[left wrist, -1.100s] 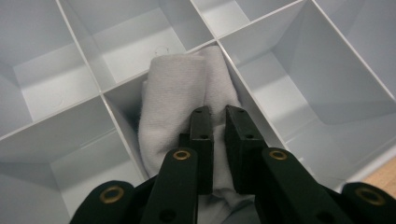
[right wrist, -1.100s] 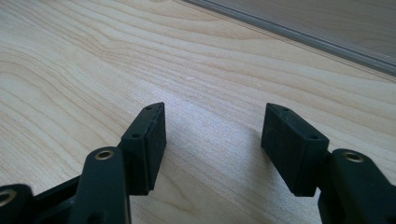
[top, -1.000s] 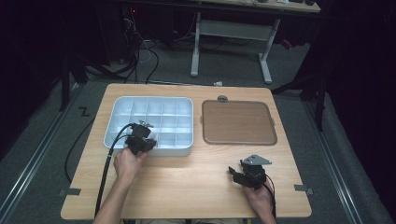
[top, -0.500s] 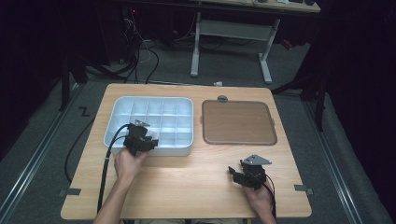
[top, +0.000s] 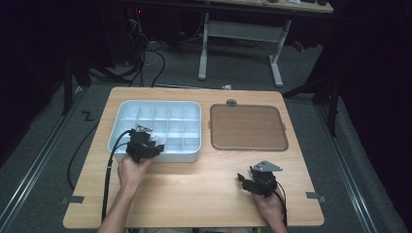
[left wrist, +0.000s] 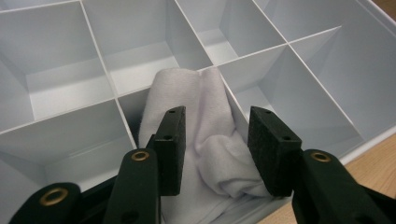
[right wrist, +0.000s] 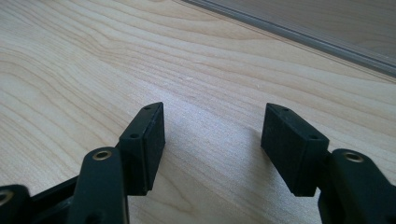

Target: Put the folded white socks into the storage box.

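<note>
The left gripper (left wrist: 215,154) is at the near edge of the white divided tray (top: 194,109). Its fingers (left wrist: 170,149) stand apart on each side of a white cloth (left wrist: 205,135), so the cloth looks let go, not pinched. The cloth sits bunched in a box on the tray's near row and leans up on a divider wall.

In the last second, in the high view, the left gripper (top: 142,145) slid a little toward the person and sideways along the tray edge. I think this means the cloth has been dropped in its box and the hand is backing off.

The right gripper (top: 256,182) rests on the wooden table (top: 194,194), with its fingers (right wrist: 142,149) wide apart and holding nothing. It has not moved. The brown tray (top: 248,127) is bare.
</note>
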Tool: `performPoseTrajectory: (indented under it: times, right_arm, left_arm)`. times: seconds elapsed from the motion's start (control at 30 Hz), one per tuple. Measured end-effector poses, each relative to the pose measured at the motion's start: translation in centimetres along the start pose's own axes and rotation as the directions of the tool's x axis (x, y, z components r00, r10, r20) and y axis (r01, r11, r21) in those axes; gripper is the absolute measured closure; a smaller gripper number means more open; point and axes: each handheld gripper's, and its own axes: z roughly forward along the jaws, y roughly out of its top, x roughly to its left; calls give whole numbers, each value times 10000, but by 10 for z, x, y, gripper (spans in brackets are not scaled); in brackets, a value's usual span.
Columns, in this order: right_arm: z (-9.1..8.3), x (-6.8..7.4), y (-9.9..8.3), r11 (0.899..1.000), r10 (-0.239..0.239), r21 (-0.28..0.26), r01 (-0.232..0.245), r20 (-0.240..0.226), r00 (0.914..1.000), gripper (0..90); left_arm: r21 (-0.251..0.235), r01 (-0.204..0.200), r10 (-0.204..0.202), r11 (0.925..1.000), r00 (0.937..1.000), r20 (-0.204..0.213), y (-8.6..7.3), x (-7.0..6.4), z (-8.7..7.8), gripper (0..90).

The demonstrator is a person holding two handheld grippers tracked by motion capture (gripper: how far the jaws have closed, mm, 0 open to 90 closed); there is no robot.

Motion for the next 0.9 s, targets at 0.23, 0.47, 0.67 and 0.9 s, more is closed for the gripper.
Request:
performPoseTrajectory:
  times: [0.23, 0.47, 0.67, 0.9]
  right_arm:
    - [0, 0, 0, 10000, 4, 0, -4, -1, 10000, 399]
    - [0, 0, 0, 10000, -9, 0, 9, -7, 10000, 398]
    - [0, 0, 0, 10000, -14, -1, 14, -15, 10000, 398]
    - [0, 0, 0, 10000, -11, -6, 11, -19, 10000, 398]
  left_arm:
    - [-70, -24, 24, 10000, 10000, 58, 1, 1, -2, 562]
    - [-458, 17, -14, 9989, 10000, 76, 7, 3, -12, 546]
    - [-700, -147, 148, 9974, 9999, 11, 10, 7, -20, 525]
    - [-1063, -246, 269, 9940, 9995, 194, 10, 5, -33, 504]
